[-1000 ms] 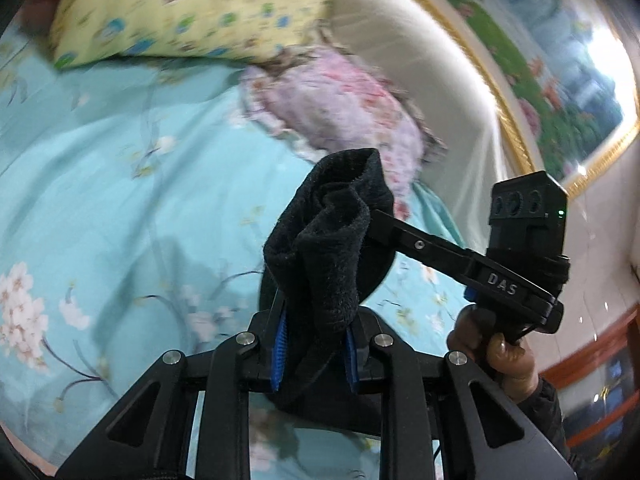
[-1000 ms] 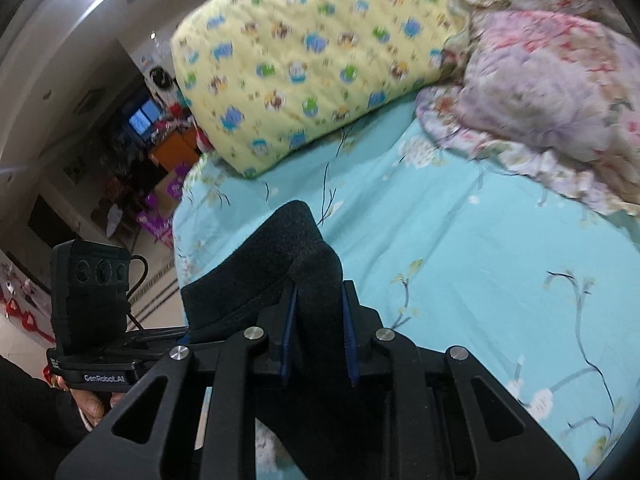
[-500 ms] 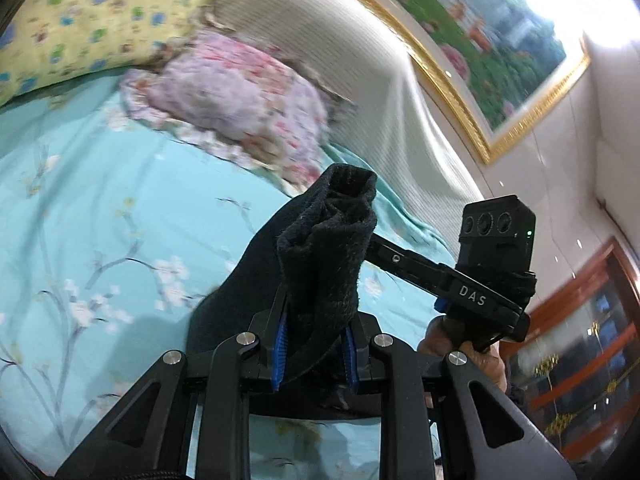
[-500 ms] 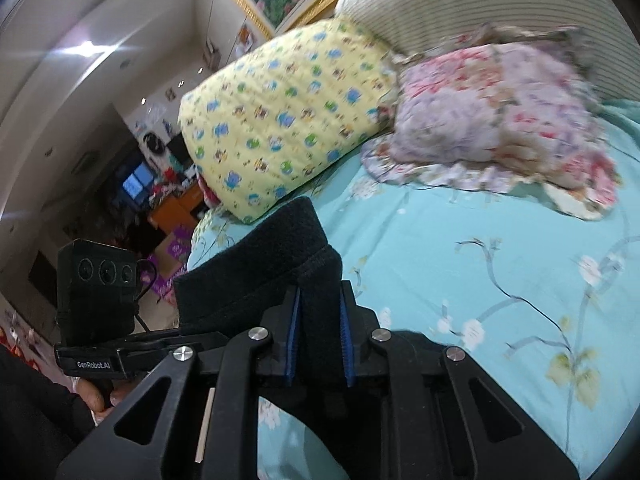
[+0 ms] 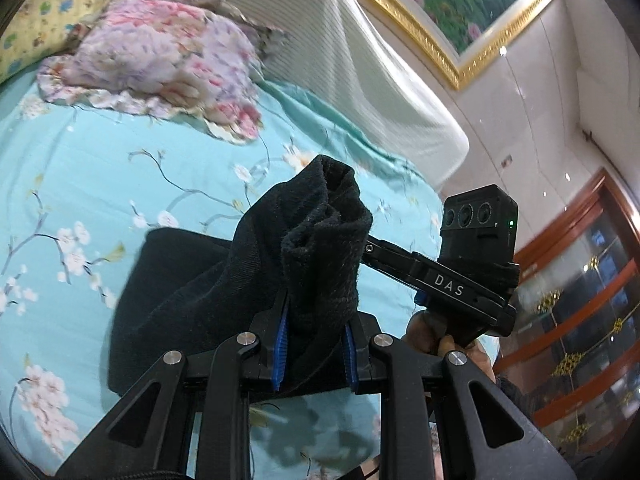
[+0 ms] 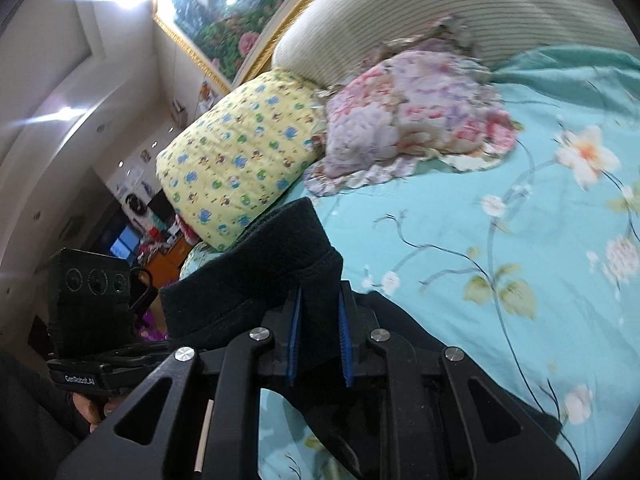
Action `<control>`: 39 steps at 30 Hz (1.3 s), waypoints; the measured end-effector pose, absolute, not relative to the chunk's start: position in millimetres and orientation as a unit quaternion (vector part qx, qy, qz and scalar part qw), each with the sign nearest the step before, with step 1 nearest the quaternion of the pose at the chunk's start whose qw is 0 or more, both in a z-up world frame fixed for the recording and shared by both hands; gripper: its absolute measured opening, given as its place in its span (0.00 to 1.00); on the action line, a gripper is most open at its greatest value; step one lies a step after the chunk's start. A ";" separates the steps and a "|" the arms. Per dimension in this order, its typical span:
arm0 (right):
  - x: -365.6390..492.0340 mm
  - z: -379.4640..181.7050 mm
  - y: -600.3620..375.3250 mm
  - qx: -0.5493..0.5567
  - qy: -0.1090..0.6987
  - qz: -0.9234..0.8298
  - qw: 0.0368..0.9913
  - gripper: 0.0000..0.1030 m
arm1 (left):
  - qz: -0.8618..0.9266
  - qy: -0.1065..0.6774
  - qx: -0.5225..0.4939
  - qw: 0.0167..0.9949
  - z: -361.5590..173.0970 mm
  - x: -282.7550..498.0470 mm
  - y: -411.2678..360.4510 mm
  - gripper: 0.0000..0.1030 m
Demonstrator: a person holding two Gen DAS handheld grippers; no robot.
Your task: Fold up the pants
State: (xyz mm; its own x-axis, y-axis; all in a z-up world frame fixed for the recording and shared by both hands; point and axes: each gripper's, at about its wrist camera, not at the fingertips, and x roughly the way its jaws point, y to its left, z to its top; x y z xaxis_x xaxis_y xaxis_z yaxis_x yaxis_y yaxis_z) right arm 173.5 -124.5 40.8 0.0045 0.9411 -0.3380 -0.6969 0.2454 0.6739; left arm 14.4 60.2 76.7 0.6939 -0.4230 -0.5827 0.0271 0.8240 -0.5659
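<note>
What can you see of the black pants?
The black pants are thick, fuzzy knit fabric, lifted off the teal floral bedsheet. One bunched end stands up, clamped in the left gripper; another folded edge is pinched in the right gripper. The rest sags onto the sheet. Waistband and legs can't be told apart.

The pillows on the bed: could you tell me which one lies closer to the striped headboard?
The pink floral pillow; it lies against the headboard, while the yellow pillow sits beside it, nearer the bed's edge.

gold-framed painting (image 5: 460, 8) above floral-sheeted bed (image 5: 100, 168).
</note>
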 end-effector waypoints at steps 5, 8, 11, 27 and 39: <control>174.3 18.6 -148.5 0.181 0.388 0.575 0.697 0.17 | -0.141 0.390 -0.247 0.875 65.1 21.5 40.5 0.22; 175.6 6.8 -160.5 0.194 0.391 0.565 0.700 0.17 | -0.147 0.400 -0.238 0.873 58.9 25.4 29.0 0.22; 177.3 -1.2 -169.3 0.202 0.392 0.558 0.703 0.17 | -0.152 0.409 -0.226 0.871 53.0 31.3 18.1 0.21; 185.5 -37.2 -213.2 0.231 0.418 0.511 0.715 0.00 | -0.167 0.459 -0.181 0.854 17.4 54.0 -22.6 0.21; 169.1 -45.3 -251.5 0.257 0.438 0.423 0.750 0.18 | -0.190 0.468 -0.172 0.846 12.8 51.9 -30.0 0.46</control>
